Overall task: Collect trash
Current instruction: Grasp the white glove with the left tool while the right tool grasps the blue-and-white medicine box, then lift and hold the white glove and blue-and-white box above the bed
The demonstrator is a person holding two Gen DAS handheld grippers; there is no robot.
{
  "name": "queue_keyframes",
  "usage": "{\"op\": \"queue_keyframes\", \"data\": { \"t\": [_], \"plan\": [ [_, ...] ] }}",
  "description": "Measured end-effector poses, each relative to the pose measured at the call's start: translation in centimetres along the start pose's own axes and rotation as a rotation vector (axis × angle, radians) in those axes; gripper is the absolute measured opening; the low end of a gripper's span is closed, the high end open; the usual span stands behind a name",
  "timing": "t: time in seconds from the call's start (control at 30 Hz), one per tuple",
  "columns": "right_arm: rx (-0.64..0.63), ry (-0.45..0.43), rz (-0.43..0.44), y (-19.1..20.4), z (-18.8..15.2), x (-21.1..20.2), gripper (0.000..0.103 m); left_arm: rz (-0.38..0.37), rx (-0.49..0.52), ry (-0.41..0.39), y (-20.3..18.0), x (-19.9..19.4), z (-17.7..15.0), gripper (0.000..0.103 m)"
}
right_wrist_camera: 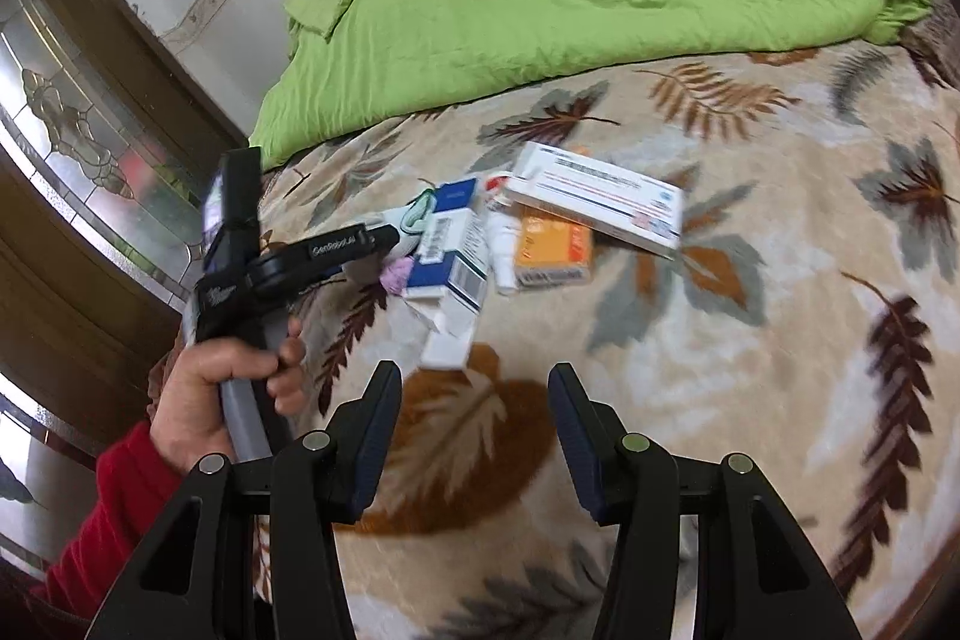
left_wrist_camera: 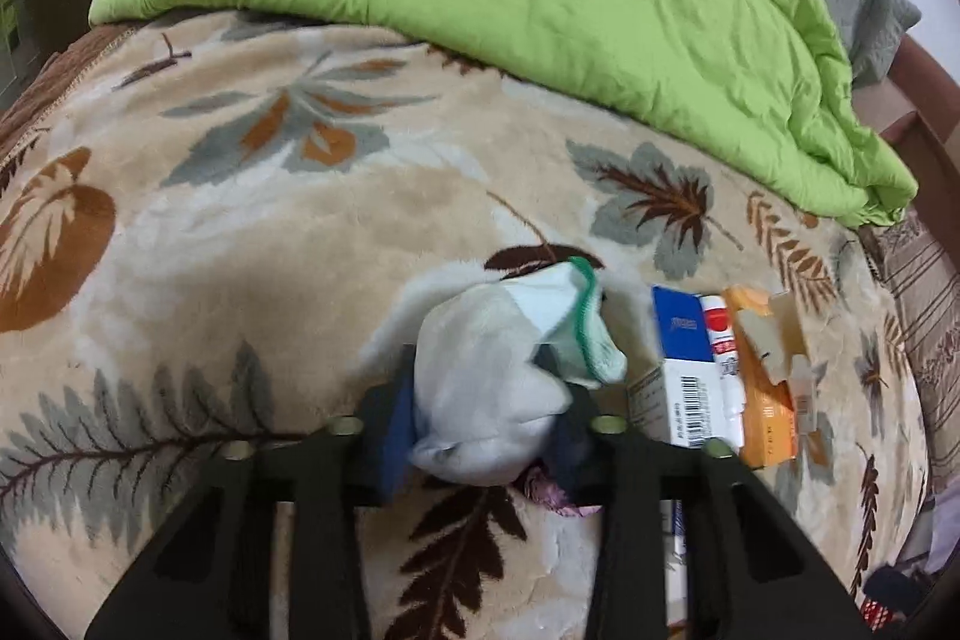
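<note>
Your left gripper (left_wrist_camera: 489, 400) is clamped on a bunched white cloth with a green stitched edge (left_wrist_camera: 510, 358), which bulges up between the two fingers and hides most of the gap. A bit of purple wrapper (left_wrist_camera: 549, 490) peeks out just beneath the bundle, on the leaf-patterned blanket (left_wrist_camera: 240, 232).

Just to the right of the cloth lies the rest of the litter: a blue-and-white carton with a barcode (left_wrist_camera: 684, 370), a small white tube with a red label (left_wrist_camera: 723, 346) touching it, and an orange box (left_wrist_camera: 765, 388) with torn cardboard flaps beside that. From your right wrist view, a long white carton (right_wrist_camera: 600, 196) rests partly on top of the orange box (right_wrist_camera: 555, 250).

Your right gripper (right_wrist_camera: 474, 436) hovers over the blanket with its fingers spread apart and nothing between them, short of the pile. Your left hand (right_wrist_camera: 222, 388), in a red sleeve, grips the left tool's handle.

A rumpled green duvet (left_wrist_camera: 510, 10) covers the far part of the bed.
</note>
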State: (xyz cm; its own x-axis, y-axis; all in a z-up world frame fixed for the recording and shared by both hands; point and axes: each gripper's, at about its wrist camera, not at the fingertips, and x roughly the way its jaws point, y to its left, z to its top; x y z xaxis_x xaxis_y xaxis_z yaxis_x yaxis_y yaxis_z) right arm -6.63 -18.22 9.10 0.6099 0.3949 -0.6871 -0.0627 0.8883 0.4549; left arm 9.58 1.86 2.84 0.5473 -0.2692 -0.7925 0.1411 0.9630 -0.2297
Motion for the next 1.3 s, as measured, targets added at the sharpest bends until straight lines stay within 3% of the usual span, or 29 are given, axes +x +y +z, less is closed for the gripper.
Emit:
{"op": "queue_keyframes", "data": {
  "t": [0.17,0.4,0.73,0.9,1.3],
  "plan": [
    [-0.015,0.008,0.012,1.6,2.5,3.8,0.061,0.031,-0.010,-0.083,1.1,-4.3,-0.5,0.030],
    [0.061,0.077,0.009,2.7,5.5,10.1,0.061,0.098,-0.071,-0.185,3.3,-9.6,-2.8,0.030],
    [0.154,0.148,-0.051,1.7,6.0,15.1,0.061,0.100,-0.078,-0.180,4.4,-9.7,-4.2,0.030],
    [0.147,0.125,-0.025,1.3,5.4,13.5,0.038,0.106,-0.051,-0.194,3.4,-10.3,-4.9,0.030],
    [0.040,-0.013,0.028,1.2,-1.6,2.3,0.035,0.079,0.044,-0.233,-1.5,-13.9,-10.4,0.030]
  ]
}}
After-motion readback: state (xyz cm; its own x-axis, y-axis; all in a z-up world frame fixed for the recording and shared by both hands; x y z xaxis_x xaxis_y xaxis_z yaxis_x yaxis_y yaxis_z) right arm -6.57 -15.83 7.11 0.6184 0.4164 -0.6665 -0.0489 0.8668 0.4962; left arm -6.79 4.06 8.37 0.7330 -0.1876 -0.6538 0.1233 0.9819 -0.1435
